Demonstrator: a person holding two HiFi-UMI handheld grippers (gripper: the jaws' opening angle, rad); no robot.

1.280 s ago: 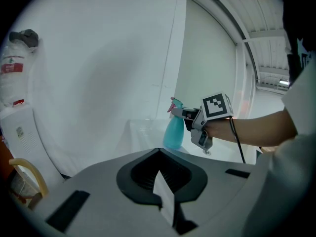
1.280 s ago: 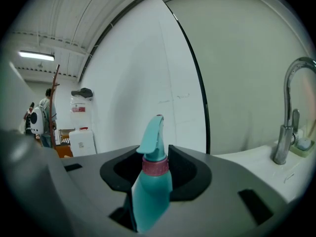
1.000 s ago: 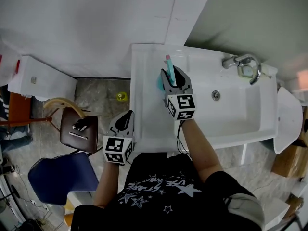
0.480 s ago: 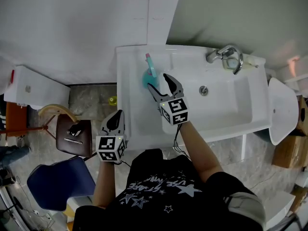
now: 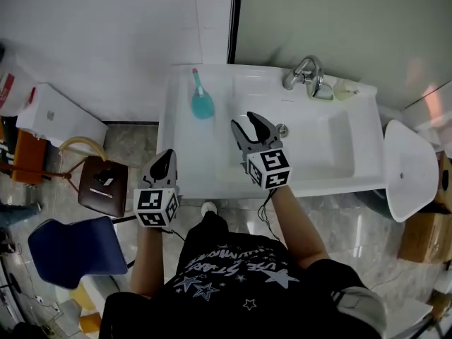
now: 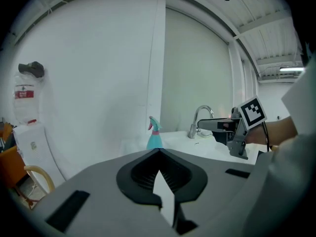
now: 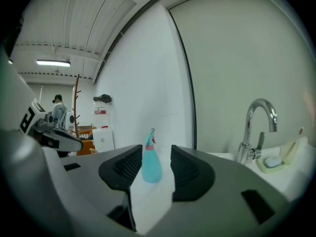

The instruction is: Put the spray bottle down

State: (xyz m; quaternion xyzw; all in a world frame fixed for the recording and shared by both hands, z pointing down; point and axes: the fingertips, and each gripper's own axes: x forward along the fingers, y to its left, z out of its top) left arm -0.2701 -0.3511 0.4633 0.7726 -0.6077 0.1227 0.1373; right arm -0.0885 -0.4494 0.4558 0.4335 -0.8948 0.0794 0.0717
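Far left on my head view, a white box stands against the wall. In front of it are a brown stool and a blue chair on the tiled floor.

Next comes my left tongs, held off the sink's left front corner. In the left gripper view their jaws sit tip to tip, fully together, with nothing gripped.

The spray bottle stands upright on the flat left shelf of the white sink, close to the back wall. It has a teal body and a pink neck under its trigger. It stands free, well apart from both tongs. From the left gripper view I see it beyond the jaw tips.

To its right, my right tongs hang over the front part of the sink, pointing toward the wall. Their jaws stand apart and are closing, with nothing between them. In the right gripper view the bottle only shows through the gap, far beyond the pads.

Further right, the chrome tap rises at the back of the basin, with a pale soap dish just beside it. A rounded white basin sits past the sink's right end.
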